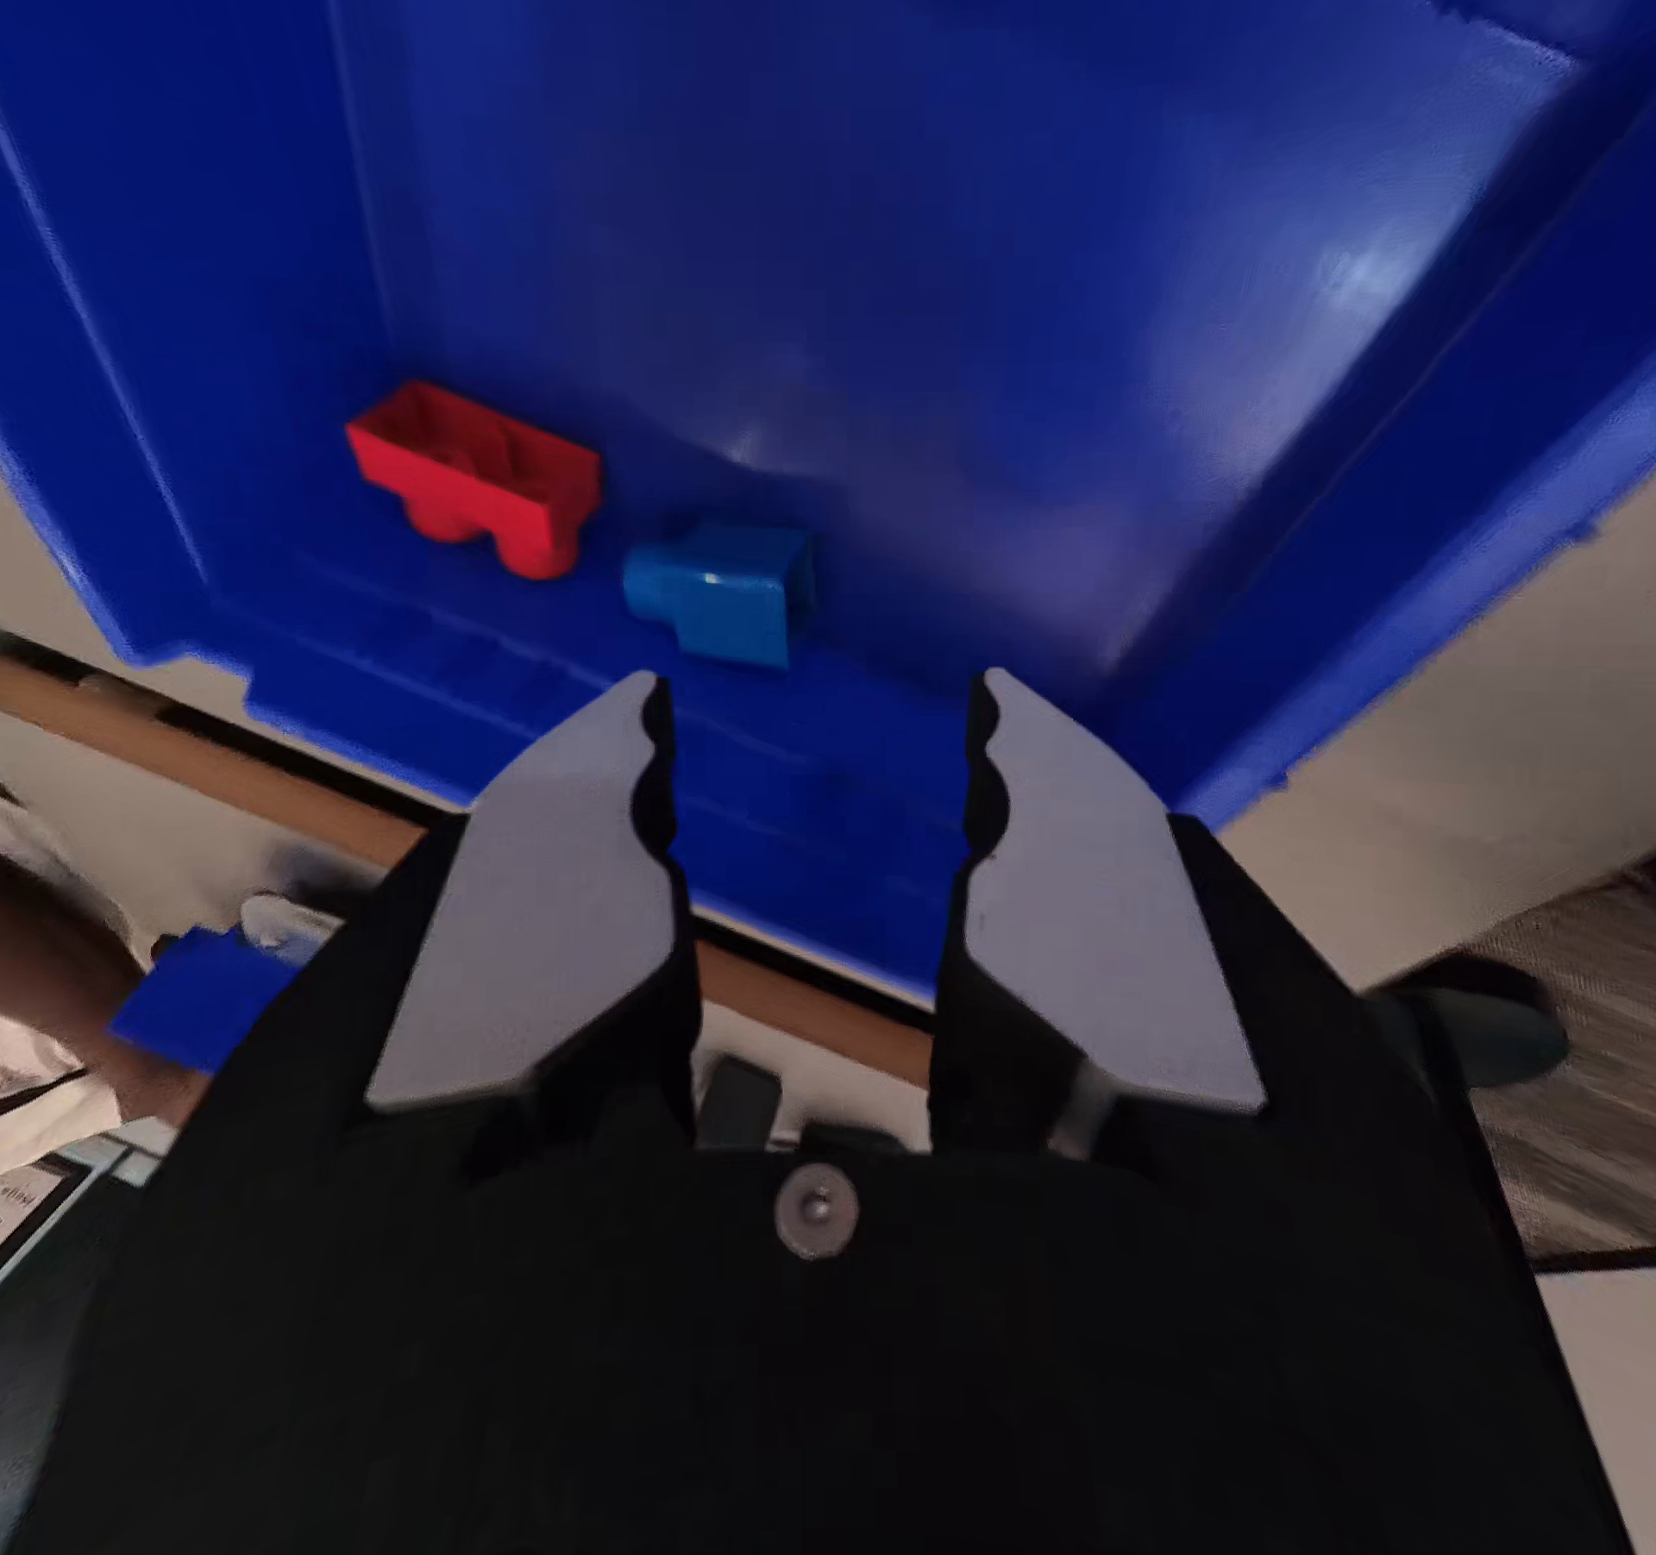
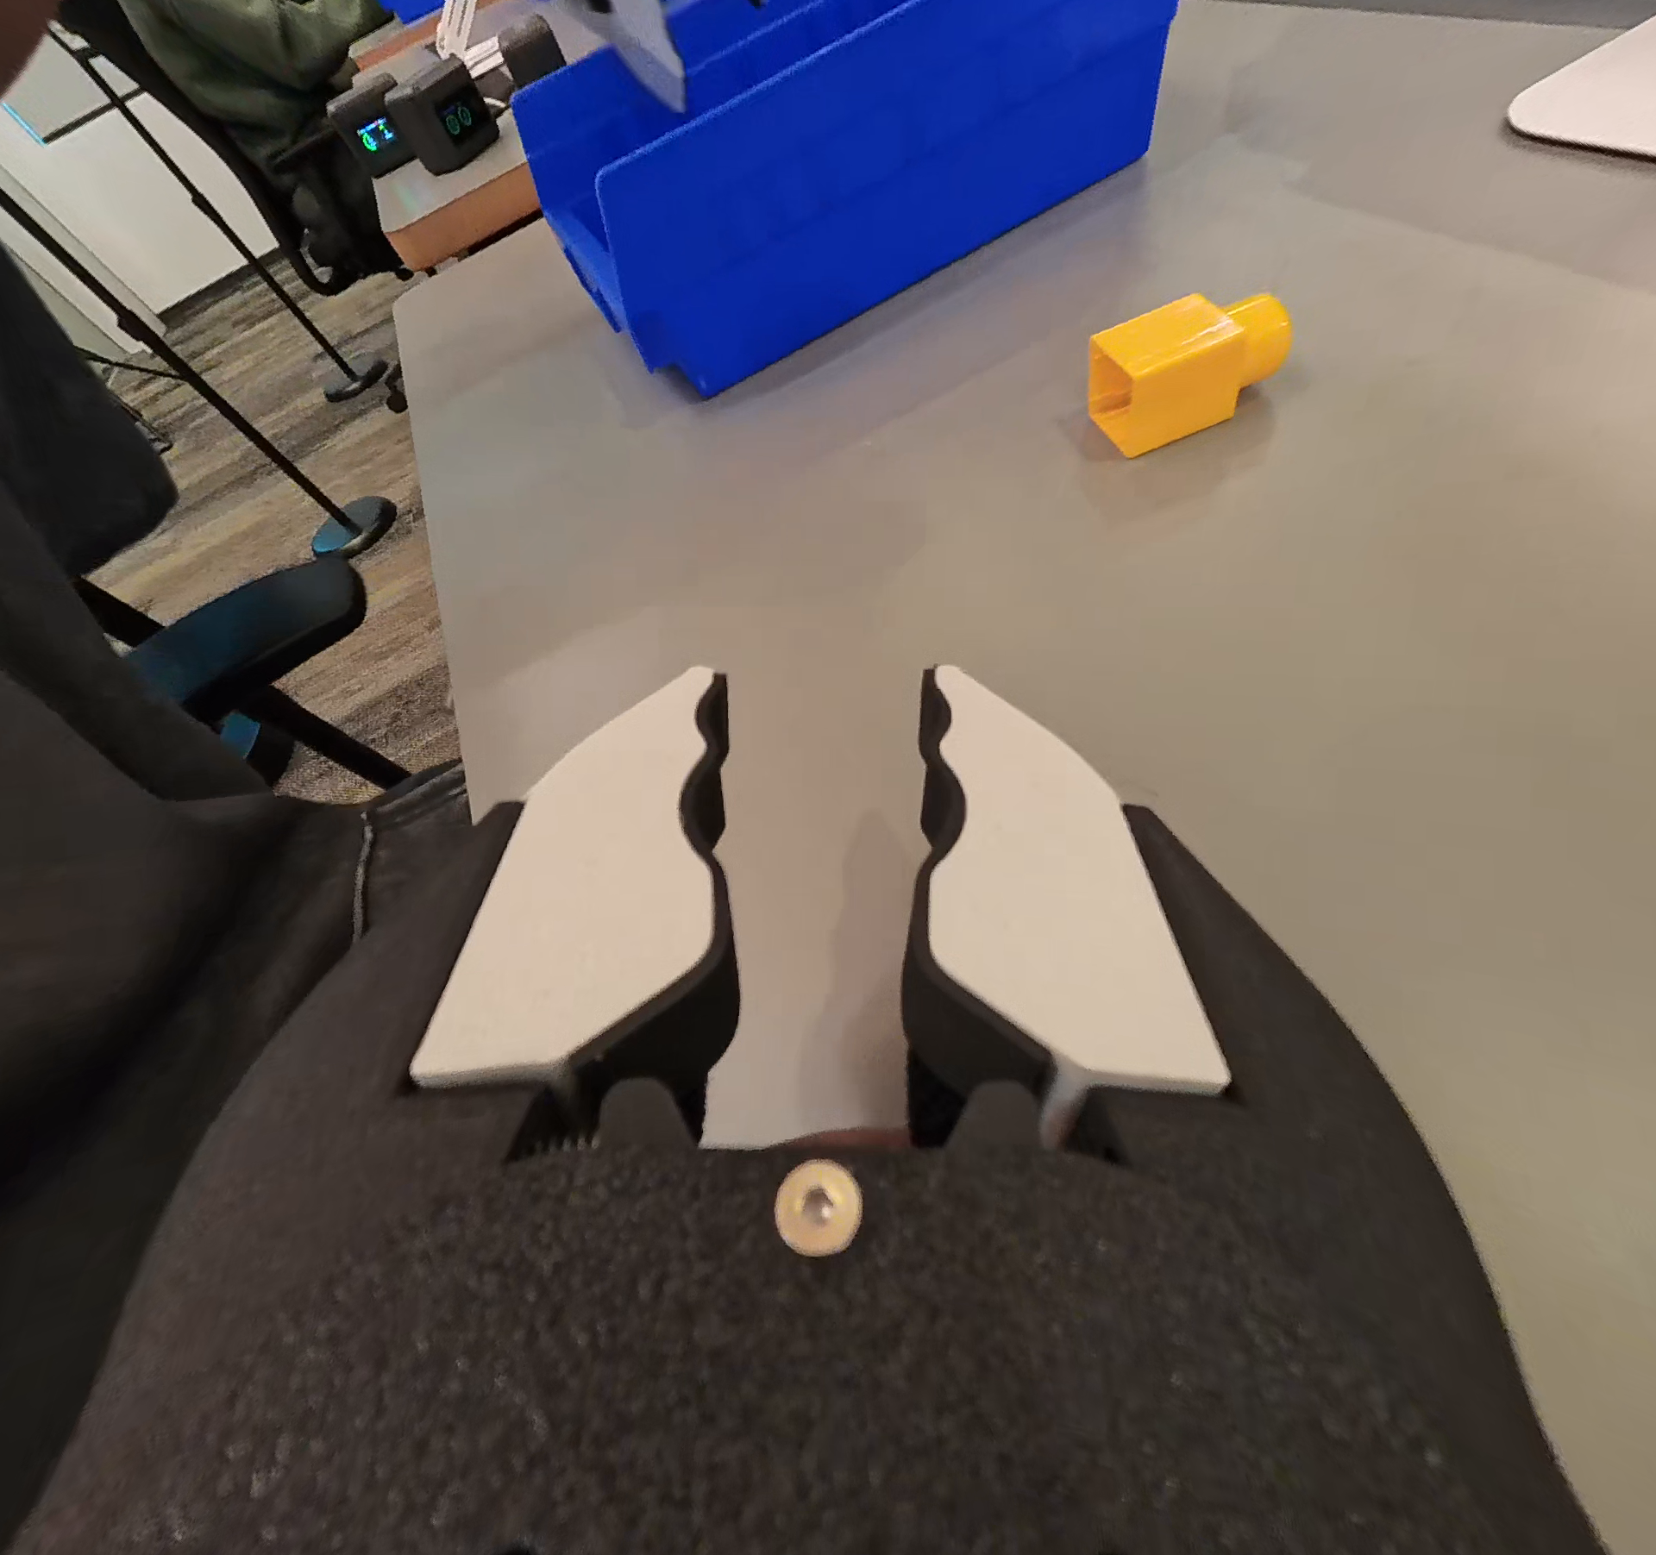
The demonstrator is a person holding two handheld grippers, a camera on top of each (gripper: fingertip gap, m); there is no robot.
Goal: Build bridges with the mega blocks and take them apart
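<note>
Left gripper hangs over the open top of the blue bin, pointing down into it. Jaws well apart, nothing between them. On the bin floor lie two blocks: a red two-stud block, hollow side up with studs toward the camera, and a blue single-stud block on its side, stud pointing left. They sit near each other, not touching. The blue one is almost directly ahead of the fingertips, so it is the likelier pick; the spread looks wide enough to take it across its body. Left wrist view is motion-blurred, so finer detail on the blocks is not readable.

Right gripper is low over the grey table, close to the near edge, likewise parted and holding nothing. A yellow single-stud block lies on its side on the table, hollow end toward the camera, stud pointing away to the right, just beside the bin and well apart from the right fingertips. The right wrist view also shows the left gripper poised above the bin's rim.

Judgement: early in the build. No bridge stands in either view; blocks are scattered between bin and table. The right side appears parked clear of the work area, leaving room to lay pieces out. Risk: the blue block could roll or skid on the smooth bin floor when pinched.
</note>
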